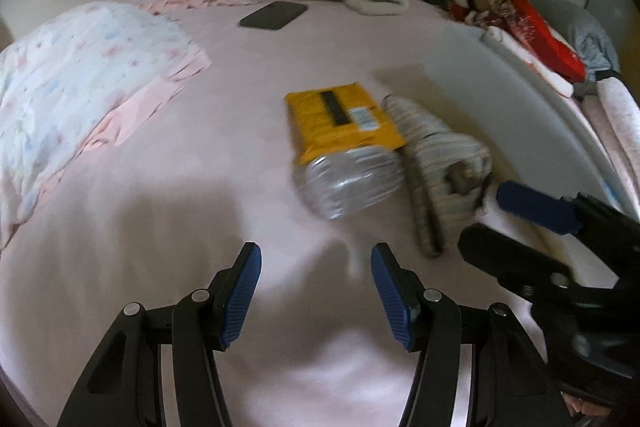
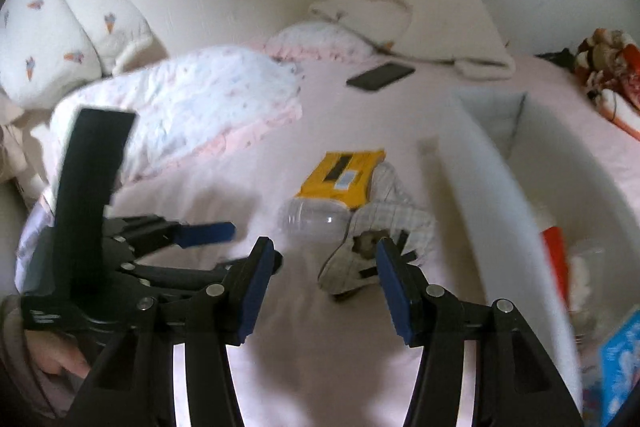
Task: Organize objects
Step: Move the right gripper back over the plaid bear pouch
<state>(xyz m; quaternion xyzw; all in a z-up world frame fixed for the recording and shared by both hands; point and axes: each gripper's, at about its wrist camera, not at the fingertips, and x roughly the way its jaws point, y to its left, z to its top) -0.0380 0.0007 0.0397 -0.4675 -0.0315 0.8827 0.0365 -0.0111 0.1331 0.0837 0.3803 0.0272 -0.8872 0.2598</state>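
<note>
The bed [image 1: 168, 187], under a pink sheet, fills both views. A white bin [image 2: 492, 187] stands ahead and to the right of the right tool [image 2: 326, 285]; only the right wrist view looks into it, showing a red item [image 2: 554, 251] and a blue printed box [image 2: 620, 359] inside. That view alone also shows the cone-print pillows [image 2: 60, 27] far left.

The left wrist view alone shows red patterned cloth [image 1: 520, 23] beyond the bin.

Ahead of both tools lie a yellow packet [image 1: 340, 119], a clear bottle [image 1: 348, 183] touching its near end, and a striped cloth [image 1: 444, 163] just right of them. The packet's label is too blurred to read. A phone [image 1: 274, 15] lies farther off.

The left tool [image 1: 316, 291] tilts down over bare sheet, its jaws apart, gripping nothing. The right tool also tilts down, its jaws apart and empty, the cloth just beyond its right fingertip. Each tool shows at the edge of the other's view.
</note>
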